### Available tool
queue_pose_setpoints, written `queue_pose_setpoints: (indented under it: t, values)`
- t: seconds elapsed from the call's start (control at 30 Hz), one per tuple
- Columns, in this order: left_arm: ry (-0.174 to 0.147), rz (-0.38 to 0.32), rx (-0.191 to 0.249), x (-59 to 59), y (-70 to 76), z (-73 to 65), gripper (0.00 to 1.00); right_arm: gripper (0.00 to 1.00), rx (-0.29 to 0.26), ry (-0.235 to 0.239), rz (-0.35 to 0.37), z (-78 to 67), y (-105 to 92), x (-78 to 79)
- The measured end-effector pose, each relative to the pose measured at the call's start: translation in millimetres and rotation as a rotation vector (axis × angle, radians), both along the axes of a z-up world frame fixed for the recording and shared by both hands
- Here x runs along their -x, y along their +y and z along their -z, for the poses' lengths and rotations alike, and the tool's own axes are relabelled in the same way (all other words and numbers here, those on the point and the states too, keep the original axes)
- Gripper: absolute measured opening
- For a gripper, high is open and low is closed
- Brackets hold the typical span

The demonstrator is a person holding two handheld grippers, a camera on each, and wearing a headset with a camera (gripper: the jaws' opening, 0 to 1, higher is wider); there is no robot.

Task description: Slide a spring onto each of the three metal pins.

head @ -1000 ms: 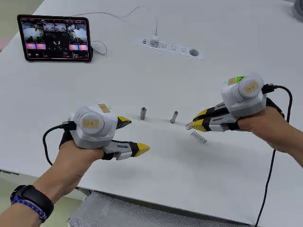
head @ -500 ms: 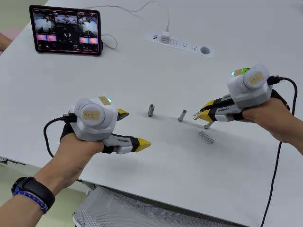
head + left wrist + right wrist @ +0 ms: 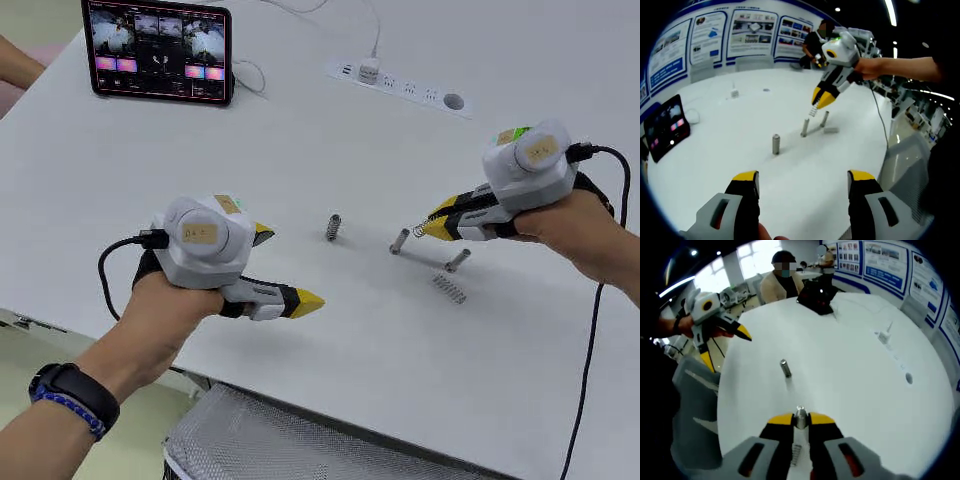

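**Right gripper** (image 3: 432, 226): the yellow-tipped jaws are closed on a small coiled steel spring (image 3: 420, 230), which projects forward from the tips. The held spring sits just beside the top of the middle metal pin (image 3: 400, 240), a short bare cylinder standing on the white workbench (image 3: 200, 150). The left gripper view places the spring's lower end just above and beside that pin's top. Whether they touch cannot be determined.

**Left gripper** (image 3: 288, 266): the jaws are spread wide, holding nothing and touching nothing. It hovers over the bench well to the left of the middle metal pin and nearer the person.

**Other task items**
- A spring-fitted pin (image 3: 333, 227) stands left of the middle metal pin, between it and the left gripper.
- A bare third pin (image 3: 457, 261) stands right of the middle metal pin and slightly nearer the person.
- A loose spring (image 3: 449, 288) lies flat on the bench, right of the middle metal pin and just nearer than the third pin.

**Background**
- A black tablet with a lit screen (image 3: 160, 50) stands far beyond the middle metal pin and to its left, with its top edge cut off.
- A white power strip (image 3: 400, 85) lies far beyond the middle metal pin.

**Visibility limits**: in the right gripper view, the metal at the jaw tips reads as one small round shape, so spring and pin cannot be separated. A blurred coil shows in the gap lower between the jaws, and it cannot be identified.
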State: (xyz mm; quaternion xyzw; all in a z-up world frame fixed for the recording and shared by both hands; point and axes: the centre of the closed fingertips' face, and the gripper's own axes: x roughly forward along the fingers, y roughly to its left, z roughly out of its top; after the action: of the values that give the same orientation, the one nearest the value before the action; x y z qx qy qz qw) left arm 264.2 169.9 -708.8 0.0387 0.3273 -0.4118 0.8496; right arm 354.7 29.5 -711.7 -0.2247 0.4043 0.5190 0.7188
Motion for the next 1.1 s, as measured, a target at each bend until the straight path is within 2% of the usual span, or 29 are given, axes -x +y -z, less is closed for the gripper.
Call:
queue_pose_setpoints:
  t: [0.77,1.1]
  values:
    - [0.010,-0.011,0.004,0.4,8.7,4.3,0.73,0.12,0.039,0.018,-0.060,17.4,13.2,-0.8]
    - [0.015,-0.011,0.005,1.7,10.0,4.8,0.72,0.12,0.041,0.015,-0.081,18.2,19.5,-6.1]
